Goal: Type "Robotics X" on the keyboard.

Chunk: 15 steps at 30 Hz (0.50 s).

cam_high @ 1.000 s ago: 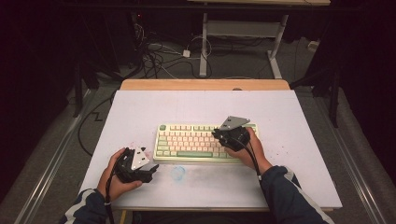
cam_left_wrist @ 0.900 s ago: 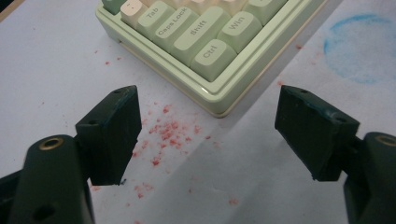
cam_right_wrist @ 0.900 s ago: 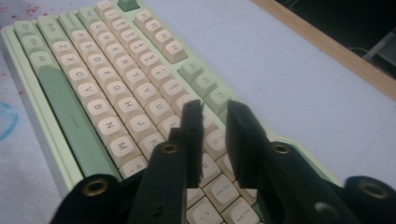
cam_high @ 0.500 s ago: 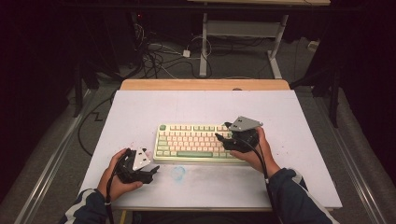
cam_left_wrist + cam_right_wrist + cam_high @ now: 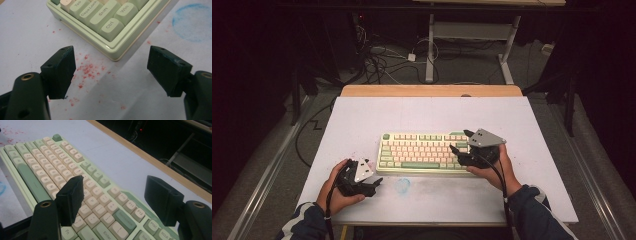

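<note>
Right gripper view: our right claw (image 5: 113, 200), jaws just opened wide and empty, hovers above the keyboard (image 5: 62, 177). We re-close before lowering onto one keycap. The left claw (image 5: 111, 72) stands wide, empty, over the tabletop (image 5: 25, 32).

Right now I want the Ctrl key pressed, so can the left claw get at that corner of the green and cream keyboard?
Probably yes: the left claw stands open just short of the green and cream keyboard's Ctrl corner, with nothing but stained white table between.
</note>
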{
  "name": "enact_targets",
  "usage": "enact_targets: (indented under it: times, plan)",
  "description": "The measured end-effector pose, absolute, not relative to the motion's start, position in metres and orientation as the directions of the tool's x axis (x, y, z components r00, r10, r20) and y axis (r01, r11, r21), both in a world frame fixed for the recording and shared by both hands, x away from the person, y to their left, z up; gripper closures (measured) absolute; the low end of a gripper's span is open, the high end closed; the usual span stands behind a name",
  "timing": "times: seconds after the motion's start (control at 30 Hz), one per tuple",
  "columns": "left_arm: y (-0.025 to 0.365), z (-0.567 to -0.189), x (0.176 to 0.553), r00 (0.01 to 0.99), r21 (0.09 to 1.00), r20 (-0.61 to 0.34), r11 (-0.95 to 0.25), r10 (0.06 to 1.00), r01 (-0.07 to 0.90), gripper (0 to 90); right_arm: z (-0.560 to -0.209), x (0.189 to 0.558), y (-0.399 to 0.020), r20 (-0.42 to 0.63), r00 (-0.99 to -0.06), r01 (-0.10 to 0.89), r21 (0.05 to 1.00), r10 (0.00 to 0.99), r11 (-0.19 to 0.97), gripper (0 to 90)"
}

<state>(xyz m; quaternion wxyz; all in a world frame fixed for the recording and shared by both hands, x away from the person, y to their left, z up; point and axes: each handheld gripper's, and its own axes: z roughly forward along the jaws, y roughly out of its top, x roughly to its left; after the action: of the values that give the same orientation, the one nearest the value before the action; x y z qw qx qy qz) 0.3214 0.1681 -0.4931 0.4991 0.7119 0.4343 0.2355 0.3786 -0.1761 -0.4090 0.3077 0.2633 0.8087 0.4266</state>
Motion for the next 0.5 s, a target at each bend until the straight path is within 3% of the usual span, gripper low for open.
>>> enact_targets:
  times: [0.3,0.5]
  plan:
    - [0.167,-0.494,0.321,0.519,0.91,-0.101,-0.132,0.849,0.393,21.4,-0.411,0.366,-0.192,-0.266,-0.641,0.166,0.868,0.72,0.468,20.7]
    - [0.168,-0.494,0.322,0.512,0.91,-0.103,-0.127,0.853,0.395,21.4,-0.415,0.357,-0.2,-0.269,-0.635,0.161,0.871,0.724,0.464,19.5]
